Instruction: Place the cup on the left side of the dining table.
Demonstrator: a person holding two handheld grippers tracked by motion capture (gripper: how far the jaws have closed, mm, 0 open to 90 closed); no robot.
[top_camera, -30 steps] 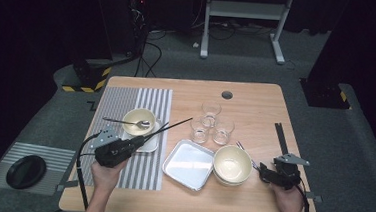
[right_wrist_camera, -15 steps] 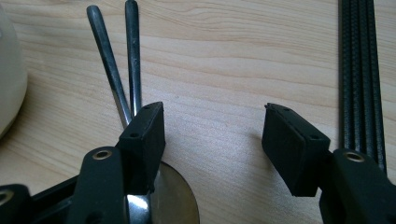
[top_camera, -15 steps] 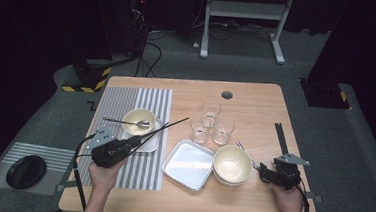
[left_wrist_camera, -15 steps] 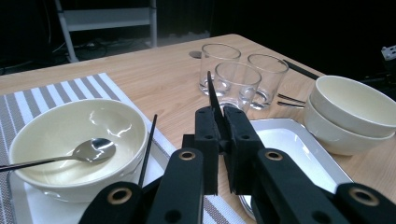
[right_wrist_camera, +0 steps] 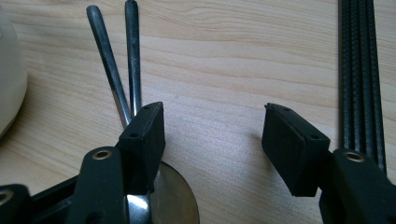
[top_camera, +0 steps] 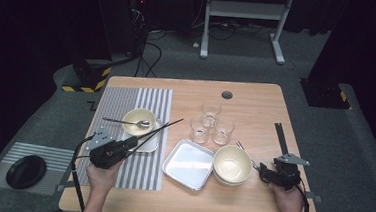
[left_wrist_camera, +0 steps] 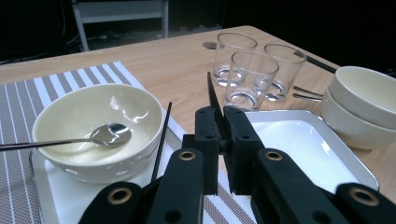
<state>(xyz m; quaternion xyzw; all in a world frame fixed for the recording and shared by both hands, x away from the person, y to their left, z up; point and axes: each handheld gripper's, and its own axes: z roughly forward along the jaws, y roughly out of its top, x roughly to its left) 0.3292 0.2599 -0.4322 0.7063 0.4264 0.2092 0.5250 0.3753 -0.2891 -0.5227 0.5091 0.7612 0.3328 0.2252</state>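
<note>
Table (top_camera: 256, 98): light wood, bearing everything we list below.

Striped mat (top_camera: 126, 101): grey and white, covering the table's left part.

Metal tray (top_camera: 188, 164): square, shallow, near the table's middle, just beside the stacked bowls (top_camera: 232, 164) on its right.

Small tray (top_camera: 149, 144): on the mat, carrying a cream bowl (top_camera: 136, 118) with a spoon (top_camera: 124, 122) resting in it.

Three glasses (top_camera: 209, 123): clear, upright, clustered behind the metal tray.

Left gripper (left_wrist_camera: 218, 122): we find its jaws pressed together on a black chopstick (top_camera: 167, 127), which slants over the small tray towards the glasses. A second chopstick (left_wrist_camera: 161, 140) leans on the bowl's rim; whether the jaws also hold it we cannot tell.

Right gripper (right_wrist_camera: 215, 140): jaws spread wide, nothing between them, low over the wood right of the stacked bowls. Two metal utensil handles (right_wrist_camera: 119, 56) lie by one of its jaws.
</note>
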